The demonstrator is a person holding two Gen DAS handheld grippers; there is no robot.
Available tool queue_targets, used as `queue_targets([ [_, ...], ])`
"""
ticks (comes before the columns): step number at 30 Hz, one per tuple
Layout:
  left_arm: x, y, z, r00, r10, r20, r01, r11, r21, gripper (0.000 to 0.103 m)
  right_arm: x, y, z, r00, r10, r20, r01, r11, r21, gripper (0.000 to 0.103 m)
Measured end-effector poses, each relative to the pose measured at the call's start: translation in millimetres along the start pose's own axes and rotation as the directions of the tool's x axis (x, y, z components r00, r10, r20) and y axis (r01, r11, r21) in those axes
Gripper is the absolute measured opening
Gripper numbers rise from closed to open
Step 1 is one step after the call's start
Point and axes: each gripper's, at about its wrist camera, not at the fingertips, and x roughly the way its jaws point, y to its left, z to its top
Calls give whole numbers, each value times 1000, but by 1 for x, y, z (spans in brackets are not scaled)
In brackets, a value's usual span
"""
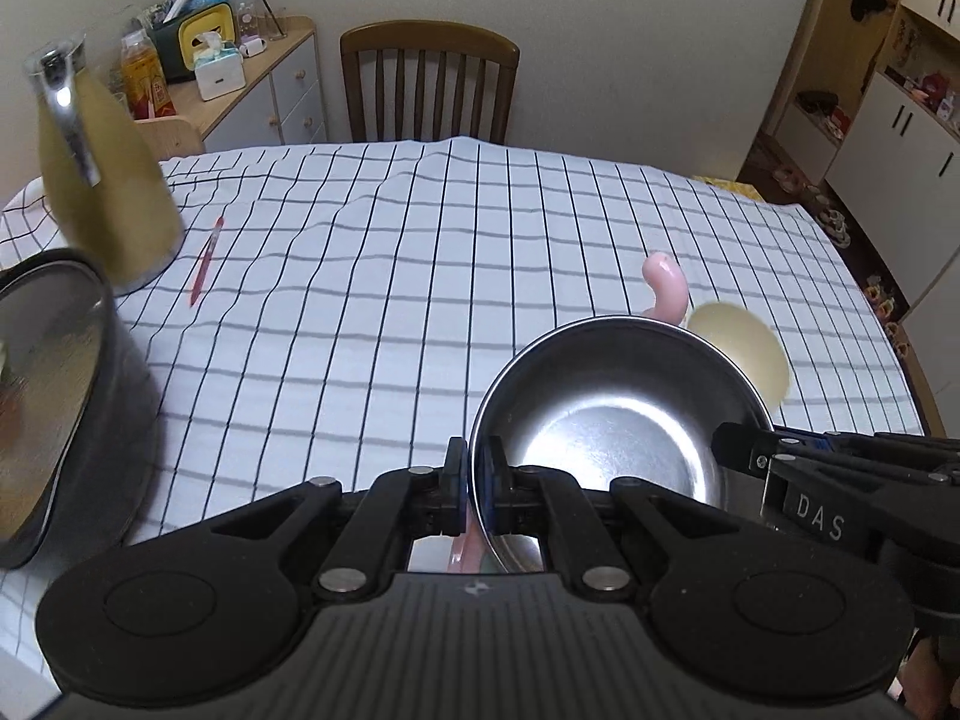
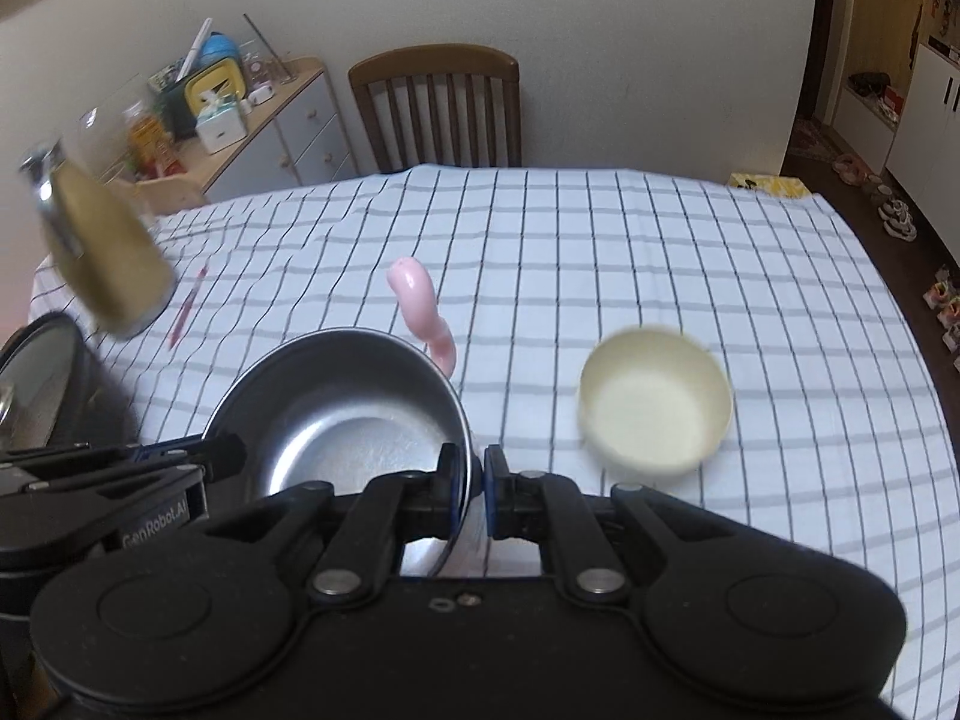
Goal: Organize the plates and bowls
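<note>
A shiny steel bowl [image 1: 618, 420] hangs above the checked tablecloth, carried by both grippers. My left gripper [image 1: 474, 480] is shut on its left rim. My right gripper [image 2: 474, 480] is shut on the right rim of the same steel bowl [image 2: 348, 414], and its black body reaches in at the right of the left wrist view. A cream bowl [image 2: 654, 402] sits on the cloth to the right of the steel bowl; in the left wrist view this cream bowl [image 1: 744, 354] is partly hidden behind the steel rim. A pink spoon-like utensil [image 2: 423, 312] lies just beyond the steel bowl.
A yellow-green carafe [image 1: 102, 180] with a metal top and a dark pot with a glass lid [image 1: 54, 408] stand at the left. A red pen [image 1: 207, 261] lies on the checked tablecloth [image 1: 390, 300]. A wooden chair [image 1: 429, 84] stands at the far edge, a cluttered sideboard [image 1: 240, 78] behind.
</note>
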Motion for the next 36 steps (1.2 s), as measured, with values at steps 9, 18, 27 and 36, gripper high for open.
queue_targets([
  [9,-45,10,-61,1000,0,-9,1,999,42,4,-41,21,-68,1000,19,-19,-18,999,36,8],
  [18,-57,14,-111,999,-1,-47,4,998,69,4,-56,29,-121,998,21,-56,-18,998,62,8],
  [27,-43,12,-140,996,5,-88,2,997,75,4,-47,24,-161,995,22,-98,-13,996,88,8],
  [36,-27,12,-152,994,23,-105,-16,997,71,4,-33,26,-177,994,12,-108,-6,998,56,8],
])
